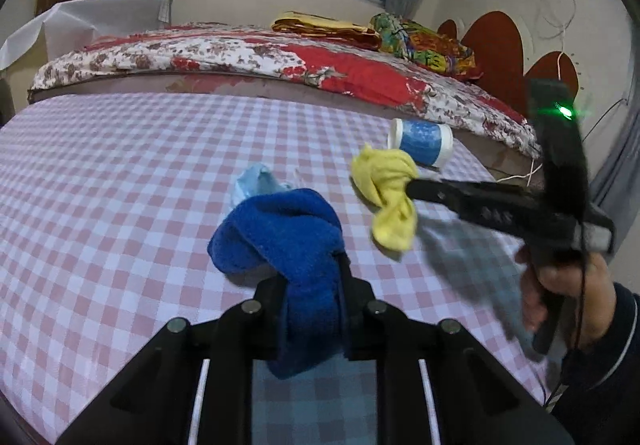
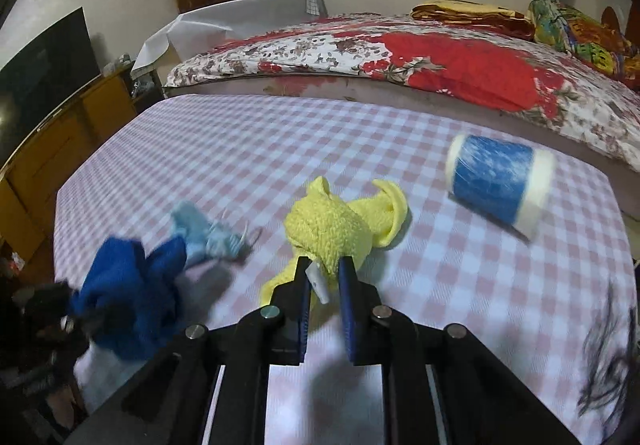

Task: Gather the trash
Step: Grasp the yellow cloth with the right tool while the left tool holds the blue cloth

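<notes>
My left gripper (image 1: 310, 281) is shut on a blue cloth (image 1: 280, 233) and holds it over the checked table (image 1: 120, 185). My right gripper (image 2: 325, 273) is shut on a yellow cloth (image 2: 332, 229); it shows in the left wrist view (image 1: 412, 185) holding the yellow cloth (image 1: 386, 193) above the table. A blue and white paper cup (image 1: 422, 141) lies on its side at the far right; it also shows in the right wrist view (image 2: 498, 183). A crumpled light blue face mask (image 1: 256, 183) lies behind the blue cloth, and also shows in the right wrist view (image 2: 208, 233).
A bed with a red floral cover (image 1: 280, 57) runs along the table's far edge, with folded blankets (image 1: 420, 41) on it. A wooden cabinet (image 2: 60, 133) and a dark screen (image 2: 44, 61) stand to the left.
</notes>
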